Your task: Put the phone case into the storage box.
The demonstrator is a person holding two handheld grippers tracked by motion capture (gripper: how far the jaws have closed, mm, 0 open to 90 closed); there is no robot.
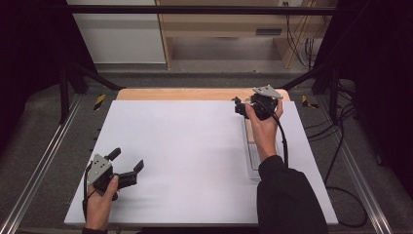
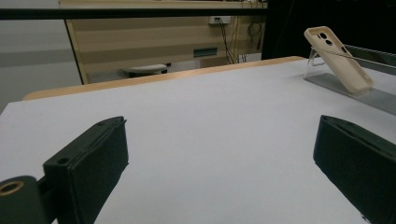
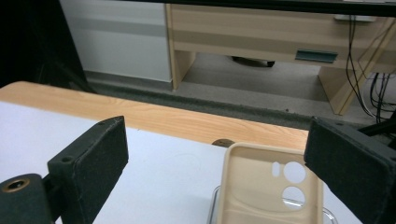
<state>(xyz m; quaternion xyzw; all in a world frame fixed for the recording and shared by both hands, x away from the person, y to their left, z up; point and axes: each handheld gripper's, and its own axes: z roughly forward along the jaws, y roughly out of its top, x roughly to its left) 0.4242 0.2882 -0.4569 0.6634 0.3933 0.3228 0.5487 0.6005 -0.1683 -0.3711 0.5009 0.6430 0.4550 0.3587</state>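
Left gripper (image 1: pixel 127 163) near-left, jaws apart over bare white board (image 1: pixel 185 156) — right gripper (image 1: pixel 239 106) (jaws spread) far-right, above beige phone case (image 3: pixel 271 191).

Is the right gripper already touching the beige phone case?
Apart. In the right gripper view, the beige phone case stands between the wide-open jaws of the right gripper, with white table visible between it and the left jaw.
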